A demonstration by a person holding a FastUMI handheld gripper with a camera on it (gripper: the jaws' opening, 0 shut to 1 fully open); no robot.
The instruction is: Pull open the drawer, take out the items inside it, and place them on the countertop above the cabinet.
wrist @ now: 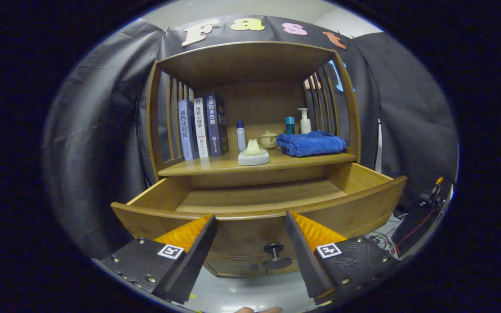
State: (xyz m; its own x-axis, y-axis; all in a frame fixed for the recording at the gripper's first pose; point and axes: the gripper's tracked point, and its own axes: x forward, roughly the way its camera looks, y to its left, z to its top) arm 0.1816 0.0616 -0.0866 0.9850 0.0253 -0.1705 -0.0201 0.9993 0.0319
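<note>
The wooden drawer (363, 204) stands pulled out from the cabinet, and its visible floor is bare. Its dark round knob (275, 252) sits low on the front panel, between my fingers. My gripper (250, 221) is open, held just in front of the drawer's front edge with nothing between the fingers. On the countertop (215, 167) above the drawer lie a folded blue towel (310, 144) at the right and a pale cone-shaped item on a white round base (253, 153) near the middle.
At the back of the countertop stand three books (200, 126), a small white-and-blue bottle (241, 135), a lidded ceramic cup (268, 140), a teal container (290, 125) and a white pump bottle (305, 121). Slatted side walls flank the shelf. Cables (411, 217) lie at right.
</note>
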